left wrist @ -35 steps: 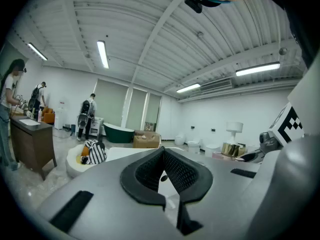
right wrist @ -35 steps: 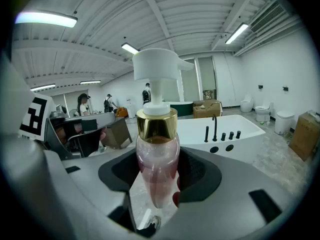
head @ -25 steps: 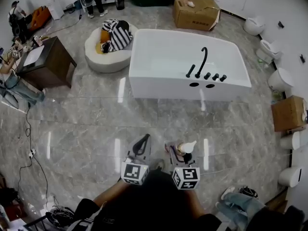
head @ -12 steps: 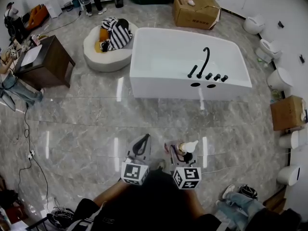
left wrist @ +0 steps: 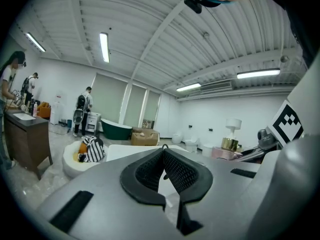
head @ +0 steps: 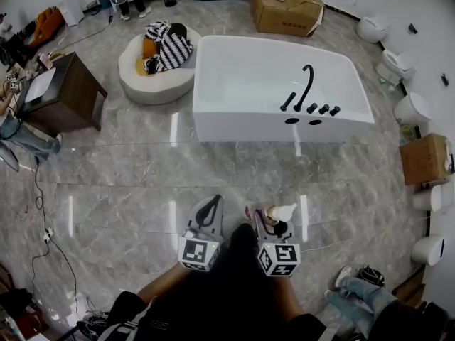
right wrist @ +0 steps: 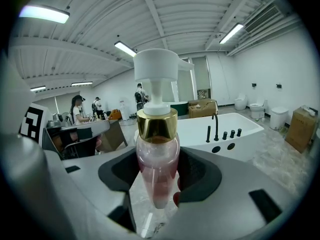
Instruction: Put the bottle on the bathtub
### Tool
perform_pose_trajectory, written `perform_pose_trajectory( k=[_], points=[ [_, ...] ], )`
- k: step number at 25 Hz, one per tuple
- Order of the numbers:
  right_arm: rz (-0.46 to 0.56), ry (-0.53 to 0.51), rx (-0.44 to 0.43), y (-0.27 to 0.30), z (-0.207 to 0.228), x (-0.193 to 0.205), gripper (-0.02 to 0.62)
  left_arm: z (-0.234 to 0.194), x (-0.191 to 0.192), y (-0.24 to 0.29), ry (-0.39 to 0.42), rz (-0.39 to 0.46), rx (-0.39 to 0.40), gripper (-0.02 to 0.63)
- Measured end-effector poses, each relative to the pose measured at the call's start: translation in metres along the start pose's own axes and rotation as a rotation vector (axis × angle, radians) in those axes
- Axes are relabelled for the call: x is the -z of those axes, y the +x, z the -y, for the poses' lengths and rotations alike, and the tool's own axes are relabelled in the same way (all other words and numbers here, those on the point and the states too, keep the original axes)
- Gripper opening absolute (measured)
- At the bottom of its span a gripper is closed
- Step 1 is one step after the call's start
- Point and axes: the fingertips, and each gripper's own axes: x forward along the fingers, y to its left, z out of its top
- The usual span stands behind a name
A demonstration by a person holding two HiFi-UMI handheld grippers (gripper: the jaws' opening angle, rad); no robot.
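Bottle (right wrist: 157,134) clamped upright in right gripper (right wrist: 159,176), left gripper (left wrist: 163,170) closed empty; keep level, aim for far bathtub (head: 242,128) rim.

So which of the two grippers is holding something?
The right gripper: its jaws are closed on a pink bottle with a gold collar and white pump. The left gripper has its jaws together with nothing between them.

A grey marble floor (head: 128,183) carries a round white cushion seat (head: 142,87) with a black-and-white striped bundle (head: 169,45) lying on it. A dark wooden cabinet (head: 60,98) stands near the floor's left edge. One cardboard box (head: 286,9) sits at the far edge, another (head: 425,158) at the right edge among white toilets (head: 414,109).
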Motion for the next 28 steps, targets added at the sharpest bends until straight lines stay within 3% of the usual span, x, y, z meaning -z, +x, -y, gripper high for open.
perform_pose_trajectory(
  k=[11, 28],
  points=[
    [0.005, -0.008, -0.018, 0.055, 0.012, -0.023, 0.219, -0.031, -0.003, 0.038, 0.002, -0.004, -0.025, 0.017],
    [-0.017, -0.030, -0.078, 0.183, 0.096, -0.110, 0.219, -0.074, -0.045, 0.203, 0.014, -0.013, -0.085, 0.017]
  ],
)
